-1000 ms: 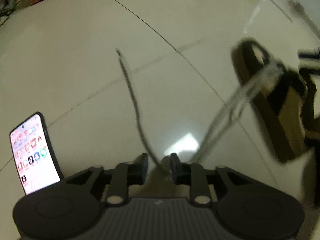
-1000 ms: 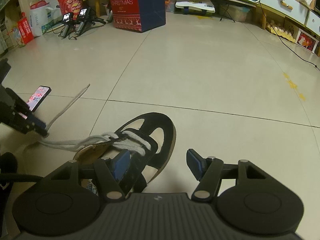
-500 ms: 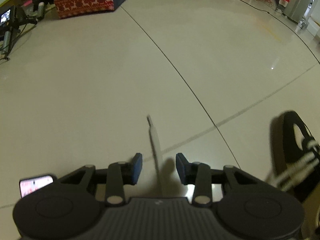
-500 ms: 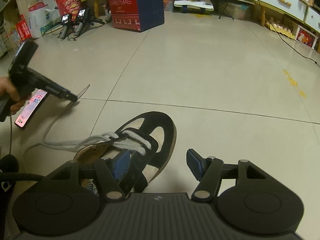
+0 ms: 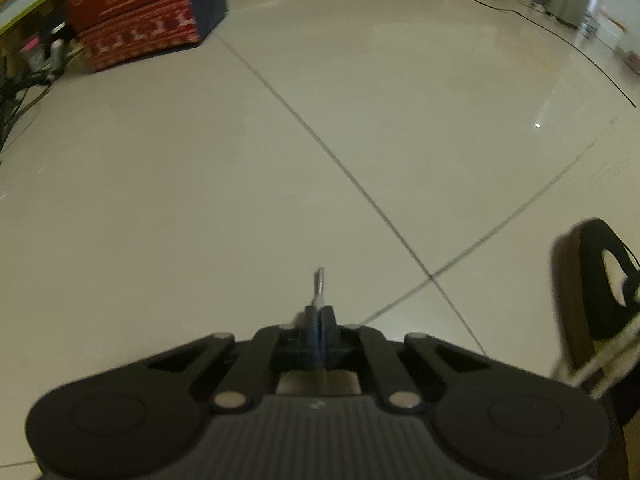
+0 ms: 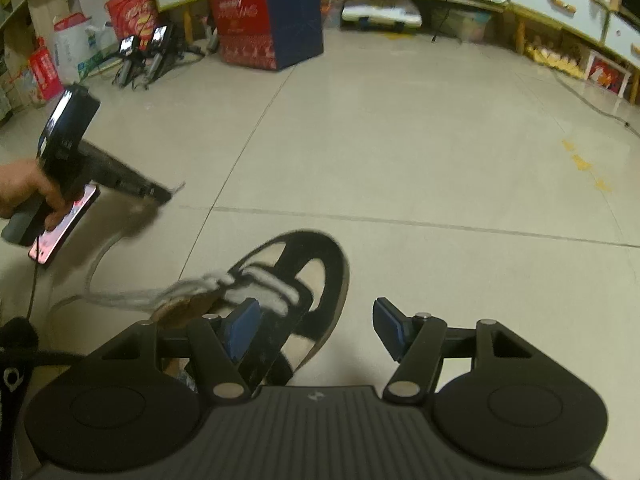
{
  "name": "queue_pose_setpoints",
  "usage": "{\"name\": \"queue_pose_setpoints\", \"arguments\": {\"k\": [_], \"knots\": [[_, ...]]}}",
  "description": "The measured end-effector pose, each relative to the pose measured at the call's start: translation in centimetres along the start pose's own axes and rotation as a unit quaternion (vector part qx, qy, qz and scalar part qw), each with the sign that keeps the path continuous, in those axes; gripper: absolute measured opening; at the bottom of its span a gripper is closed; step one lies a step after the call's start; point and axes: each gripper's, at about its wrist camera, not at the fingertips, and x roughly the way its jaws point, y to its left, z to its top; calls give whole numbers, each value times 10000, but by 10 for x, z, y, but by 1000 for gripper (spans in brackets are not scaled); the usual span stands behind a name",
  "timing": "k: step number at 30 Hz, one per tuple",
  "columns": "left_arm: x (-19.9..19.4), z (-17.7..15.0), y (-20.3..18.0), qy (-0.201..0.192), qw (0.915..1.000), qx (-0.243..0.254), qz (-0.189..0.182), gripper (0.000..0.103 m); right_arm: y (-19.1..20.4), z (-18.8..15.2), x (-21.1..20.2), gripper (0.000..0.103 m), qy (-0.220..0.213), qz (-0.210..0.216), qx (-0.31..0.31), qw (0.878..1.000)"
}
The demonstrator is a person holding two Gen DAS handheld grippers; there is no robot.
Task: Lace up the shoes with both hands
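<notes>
Left tongs [image 5: 320, 314] pressed together, pinching the lace [image 5: 319, 286] near its end — only the stiff tip pokes out past the pads. In the right wrist view the same tongs sit far left, blurred, a hand [image 6: 24, 188] on the handle, cut off by the frame edge. Lace trails in a smeared loop over the floor [image 6: 400, 152] back to the shoe [image 6: 304, 280]. Shoe is black and tan, flat on the floor, heel end hidden behind the right tongs' body. Right tongs [image 6: 316, 326] spread, nothing between them — left finger over the shoe's laced part, contact unclear. Phone [image 6: 60, 228] on the floor under the hand, partly covered. Red-and-blue box [image 6: 268, 20] well behind.
</notes>
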Motion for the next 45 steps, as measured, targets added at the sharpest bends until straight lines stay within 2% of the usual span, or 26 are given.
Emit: {"name": "queue_pose_setpoints", "arguments": {"k": [4,9,15,19,25,26,35,40,45], "knots": [[-16,8,-22,-296,9989,143,-333,1,-12,10,-5,66,-214,-11,286,9994],[-38,20,-63,-678,9916,535,-959,1,-33,19,-9,64,-394,372,1039,9931],[-66,20,-109,-872,9775,1023,-1625,1,-55,17,-4,55,-380,861,2171,9716],[-79,11,-136,-894,9682,1343,-1914,1,-65,14,-4,51,-416,1103,2757,9540],[-93,6,-155,-946,9579,1609,-2182,1,-67,9,-4,42,-311,1552,3320,9299],[-95,6,-156,-948,9570,1638,-2197,1,-67,9,-4,38,-284,1611,3366,9273],[-99,2,-162,-914,9532,1752,-2288,1,-64,6,4,37,-134,1900,3666,9107],[-101,1,-163,-890,9520,1766,-2338,1,-62,5,8,32,-109,2018,3768,9040],[-101,1,-166,-888,9505,1814,-2361,2,-60,4,13,15,-63,2097,3771,9021]]}}
